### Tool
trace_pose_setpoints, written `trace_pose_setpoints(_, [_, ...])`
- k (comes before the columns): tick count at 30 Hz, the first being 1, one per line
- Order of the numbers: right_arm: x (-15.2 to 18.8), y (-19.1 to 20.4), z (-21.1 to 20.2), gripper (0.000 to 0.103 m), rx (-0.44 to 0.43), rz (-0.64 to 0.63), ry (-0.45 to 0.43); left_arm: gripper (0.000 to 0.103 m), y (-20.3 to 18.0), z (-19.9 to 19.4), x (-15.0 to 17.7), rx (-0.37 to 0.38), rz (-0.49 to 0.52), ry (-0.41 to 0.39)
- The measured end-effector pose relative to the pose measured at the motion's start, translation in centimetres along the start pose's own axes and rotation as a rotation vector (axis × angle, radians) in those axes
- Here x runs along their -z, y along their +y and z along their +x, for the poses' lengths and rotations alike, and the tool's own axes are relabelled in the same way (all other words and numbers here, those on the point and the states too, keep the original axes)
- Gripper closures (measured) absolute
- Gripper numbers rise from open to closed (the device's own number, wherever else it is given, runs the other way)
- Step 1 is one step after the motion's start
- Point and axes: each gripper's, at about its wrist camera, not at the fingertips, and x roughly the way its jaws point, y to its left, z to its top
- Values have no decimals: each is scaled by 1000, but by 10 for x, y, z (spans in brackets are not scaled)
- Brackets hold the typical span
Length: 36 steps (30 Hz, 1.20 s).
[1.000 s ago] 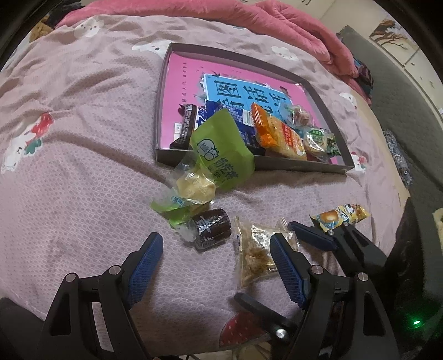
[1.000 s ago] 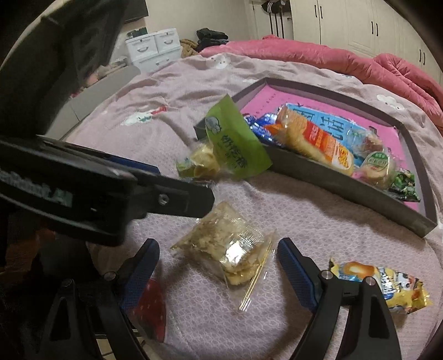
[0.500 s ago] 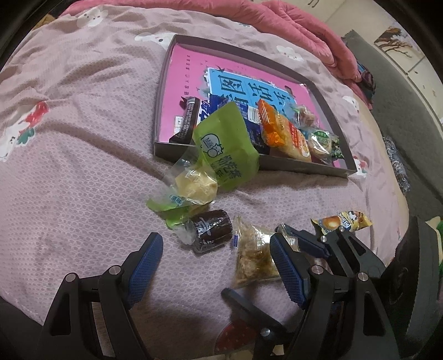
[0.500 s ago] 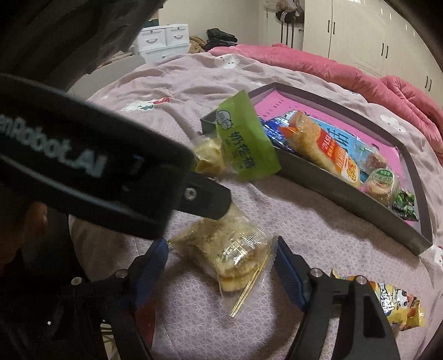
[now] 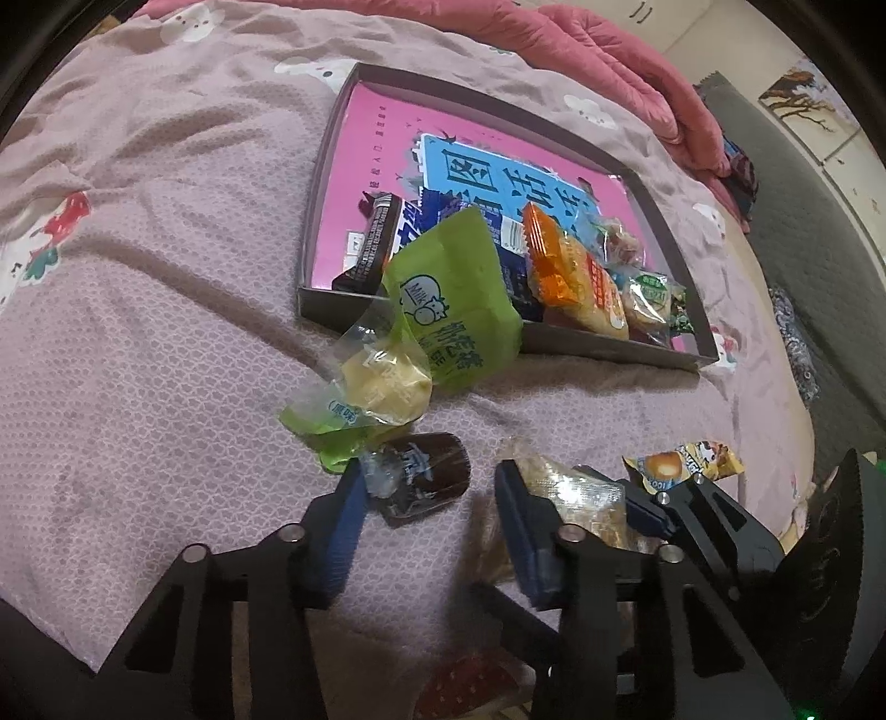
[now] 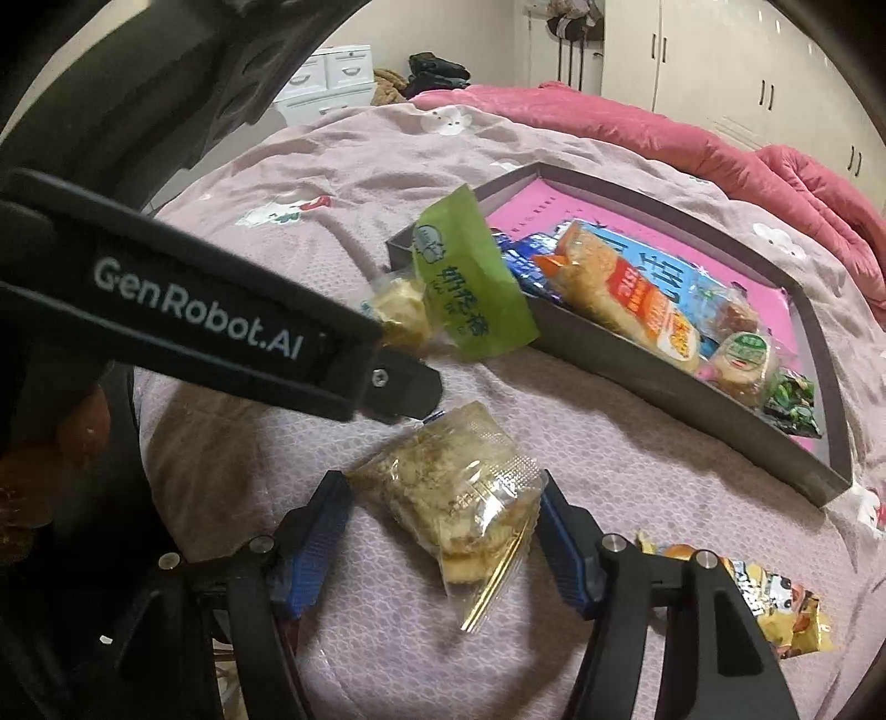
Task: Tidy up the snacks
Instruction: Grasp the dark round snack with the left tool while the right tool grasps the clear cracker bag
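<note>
Left claw [image 5: 429, 512]: jaws have just been closing, now narrowed around the dark brown wrapped snack [image 5: 423, 476]. The left pad touches the clear twisted end of its wrapper; the right pad stands just clear of the brown body, so a firm grip cannot be confirmed. The snack lies on the bed [image 5: 138, 343], between the two blue pads.

Right claw [image 6: 443, 545]: jaws have also been closing, still partly apart. The clear packet of flaky pastry [image 6: 454, 498] lies between them on the bedspread. The right pad touches the packet's crinkled edge; the left pad sits just beside the film, and contact there cannot be told. The far end of the packet reaches toward the tip of the left claw's arm, which crosses the right wrist view.

Outward: a yellow cartoon-print packet [image 6: 775, 603] lies on the bed just right of the right claw. Beyond the brown snack, a pale yellow cake in clear-and-green wrap [image 5: 382, 382], then a green milk-label packet [image 5: 454, 299] leaning over the near wall of the grey tray [image 5: 609, 346]. Inside the tray: an orange packet [image 5: 570, 277], a dark bar [image 5: 376, 243] and blue-wrapped items over a pink printed bottom. Pink quilt [image 5: 581, 50] at the far side of the bed.
</note>
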Motion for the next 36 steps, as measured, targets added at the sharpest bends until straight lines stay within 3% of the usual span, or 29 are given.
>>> trace_pose_setpoints(10, [0, -8, -1, 38, 14, 31, 10, 59, 3, 12, -7, -13, -28, 11])
trace_pose_setpoints(12, [0, -9, -1, 38, 13, 34, 10, 65, 1, 13, -7, -35, -10, 7])
trace_pose_setpoints(15, [-1, -13, -3, 38, 16, 46, 5, 65, 1, 13, -7, -34, -2, 4])
trace_pose_setpoints(26, [-4, -40, -28, 38, 23, 157, -78, 65, 3, 1, 2, -7, 18, 7])
trace_pose_setpoints(36, [-10, -56, -45, 38, 44, 208, -138, 65, -9, -20, 4, 8, 58, -50])
